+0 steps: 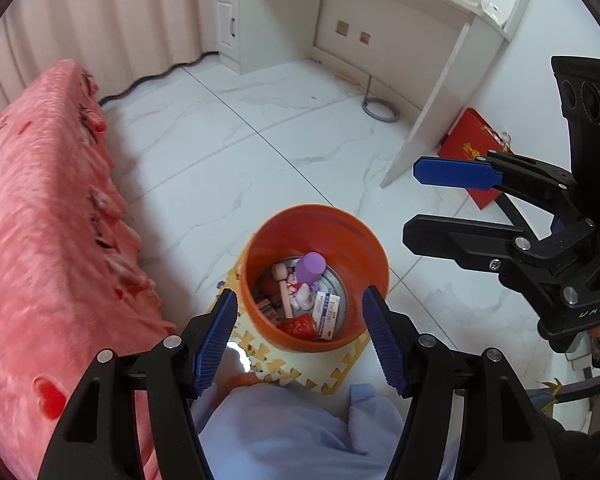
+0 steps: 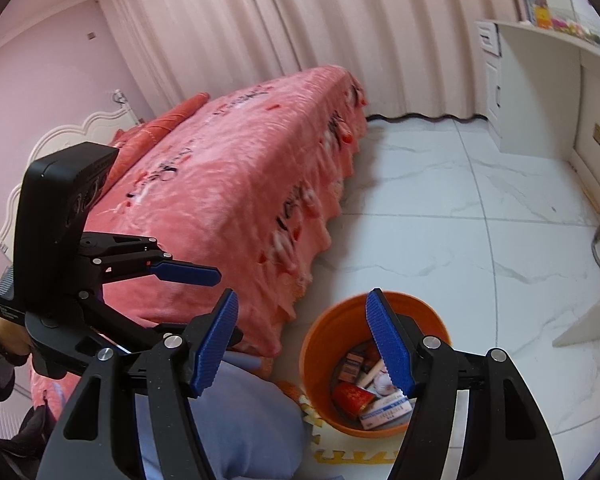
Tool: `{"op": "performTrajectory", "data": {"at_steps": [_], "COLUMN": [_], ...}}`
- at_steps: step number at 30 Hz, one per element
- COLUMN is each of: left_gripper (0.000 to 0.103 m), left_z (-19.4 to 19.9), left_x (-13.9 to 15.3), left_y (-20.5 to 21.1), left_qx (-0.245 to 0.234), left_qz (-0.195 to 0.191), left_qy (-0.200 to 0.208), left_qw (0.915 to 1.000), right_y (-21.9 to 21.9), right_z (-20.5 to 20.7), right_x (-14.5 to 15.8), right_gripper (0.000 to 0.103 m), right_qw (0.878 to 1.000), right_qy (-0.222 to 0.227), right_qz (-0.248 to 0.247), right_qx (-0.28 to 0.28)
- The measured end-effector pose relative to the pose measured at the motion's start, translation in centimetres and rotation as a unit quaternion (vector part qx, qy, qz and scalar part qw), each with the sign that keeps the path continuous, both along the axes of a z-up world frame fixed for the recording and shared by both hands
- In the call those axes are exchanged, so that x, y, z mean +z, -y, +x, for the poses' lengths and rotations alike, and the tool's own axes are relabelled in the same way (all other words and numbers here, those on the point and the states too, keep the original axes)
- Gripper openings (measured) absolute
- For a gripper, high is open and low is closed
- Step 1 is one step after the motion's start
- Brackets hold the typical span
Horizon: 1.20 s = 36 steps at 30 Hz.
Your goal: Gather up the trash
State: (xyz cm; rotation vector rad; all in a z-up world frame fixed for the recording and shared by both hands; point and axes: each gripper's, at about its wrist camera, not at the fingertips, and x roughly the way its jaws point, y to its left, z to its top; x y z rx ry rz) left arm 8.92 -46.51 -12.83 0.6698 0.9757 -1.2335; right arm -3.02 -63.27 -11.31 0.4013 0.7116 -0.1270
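An orange bin [image 1: 284, 236] stands on a yellow foam mat [image 1: 340, 376] on the floor beside the bed. It holds several pieces of trash: a purple cup [image 1: 313, 266], a white medicine box [image 1: 327, 314], a red packet [image 1: 300, 326] and a wooden stick [image 1: 284, 292]. My left gripper [image 1: 300, 336] is open and empty above the bin. My right gripper [image 2: 302, 344] is open and empty, above the bin's [image 2: 324, 340] left side. The right gripper also shows in the left wrist view [image 1: 412, 204], and the left gripper in the right wrist view [image 2: 216, 300].
A bed with a pink blanket [image 2: 228, 184] is on the left. A white desk [image 1: 380, 12] stands at the back, with a red bag [image 1: 476, 148] by its leg and a grey cable [image 1: 378, 108] on the tiled floor. My blue-clad knees [image 1: 284, 432] are below the grippers.
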Motion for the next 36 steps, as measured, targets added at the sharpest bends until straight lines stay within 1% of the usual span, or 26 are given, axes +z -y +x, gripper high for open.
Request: {"op": "performTrajectory", "data": {"at_steps": [7,13,15,18,22,25,26,27,28,30,31,32,34,35,36], "left_gripper": [0.066,0.066,0.066,0.066,0.066,0.066,0.068,0.077,0.079,0.079,0.079,0.079,0.079,0.081,0.088], "left_z": [0.7,1.1,1.2,1.3,1.3,0.9,0.6,0.5,0.1,-0.1,-0.6,-0.6,-1.2,-1.7,-2.1], "left_x": [3.1,5.4,6.0,7.0,8.2,9.0,9.3,9.5,9.8,10.2,10.4,10.5,10.7,10.8,10.9], "left_y": [-5.5,-11.5,-13.7,-17.3,-22.4,-26.6,-28.1,-29.2,-31.1,-33.3,-35.0,-36.0,-38.1,-39.3,-40.3], "left_qx": [0.042,0.093,0.112,0.145,0.193,0.234,0.252,0.267,0.292,0.316,0.337,0.351,0.384,0.402,0.417], "left_qz": [-0.029,-0.053,-0.059,-0.067,-0.081,-0.088,-0.091,-0.094,-0.102,-0.111,-0.115,-0.116,-0.122,-0.126,-0.129], "left_qy": [0.022,0.038,0.044,0.051,0.062,0.073,0.077,0.080,0.086,0.087,0.093,0.097,0.103,0.108,0.114], "left_qw": [0.9984,0.9935,0.9910,0.9859,0.9758,0.9654,0.9603,0.9556,0.9471,0.9384,0.9297,0.9239,0.9093,0.9005,0.8923], "right_y": [-5.2,-10.9,-13.3,-16.6,-21.2,-25.2,-26.5,-27.9,-28.9,-31.5,-32.4,-33.9,-35.5,-36.3,-37.1], "right_z": [1.7,3.8,4.5,5.5,6.9,7.8,8.1,8.3,8.4,8.8,8.9,9.1,9.4,9.3,9.3], "right_x": [3.2,5.7,6.5,7.7,9.1,9.9,10.2,10.5,10.8,11.3,11.5,11.8,12.1,12.2,12.4], "right_gripper": [0.067,0.068,0.070,0.070,0.071,0.074,0.075,0.075,0.075,0.077,0.079,0.079,0.085,0.087,0.089], "right_qw": [0.998,0.993,0.990,0.984,0.975,0.966,0.962,0.958,0.955,0.948,0.945,0.941,0.938,0.936,0.935], "right_qy": [0.020,0.041,0.047,0.058,0.068,0.076,0.079,0.083,0.086,0.092,0.094,0.097,0.102,0.105,0.108], "right_qz": [-0.014,-0.022,-0.028,-0.031,-0.033,-0.035,-0.036,-0.036,-0.035,-0.034,-0.033,-0.034,-0.034,-0.033,-0.033], "right_qx": [0.055,0.110,0.132,0.165,0.210,0.246,0.257,0.271,0.281,0.302,0.311,0.321,0.330,0.334,0.335]}}
